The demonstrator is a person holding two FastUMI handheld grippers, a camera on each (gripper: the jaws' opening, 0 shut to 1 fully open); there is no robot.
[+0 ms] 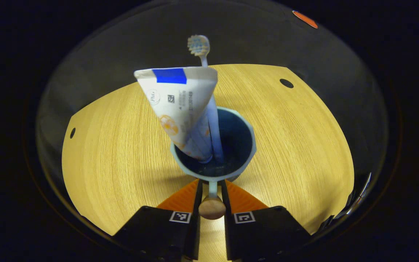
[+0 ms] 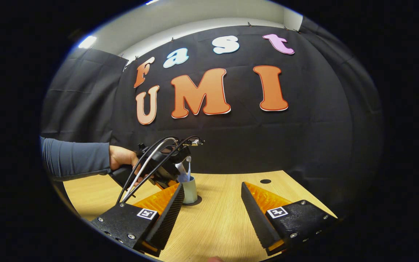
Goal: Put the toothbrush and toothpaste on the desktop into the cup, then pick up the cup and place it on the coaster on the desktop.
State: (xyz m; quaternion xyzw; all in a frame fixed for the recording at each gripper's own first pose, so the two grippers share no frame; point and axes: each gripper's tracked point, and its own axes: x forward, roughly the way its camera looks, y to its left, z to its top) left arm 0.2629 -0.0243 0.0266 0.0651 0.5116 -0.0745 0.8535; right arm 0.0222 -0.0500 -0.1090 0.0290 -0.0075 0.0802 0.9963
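Left hand-held gripper (image 1: 212,189) clamps the round cup (image 1: 215,145) handle at frame center; flat toothpaste tube (image 1: 180,109) inside. Right hand-held gripper (image 2: 213,198) gapes wide, holding nothing, over wood-grain counter (image 2: 216,218).

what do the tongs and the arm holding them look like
Each of the tongs has black blocky finger mounts carrying small square black-and-white markers, seen on the left tongs and right tongs. The finger faces are ribbed wedges. Black and grey cables loop over the far tongs, held by a person in a grey-blue long sleeve.
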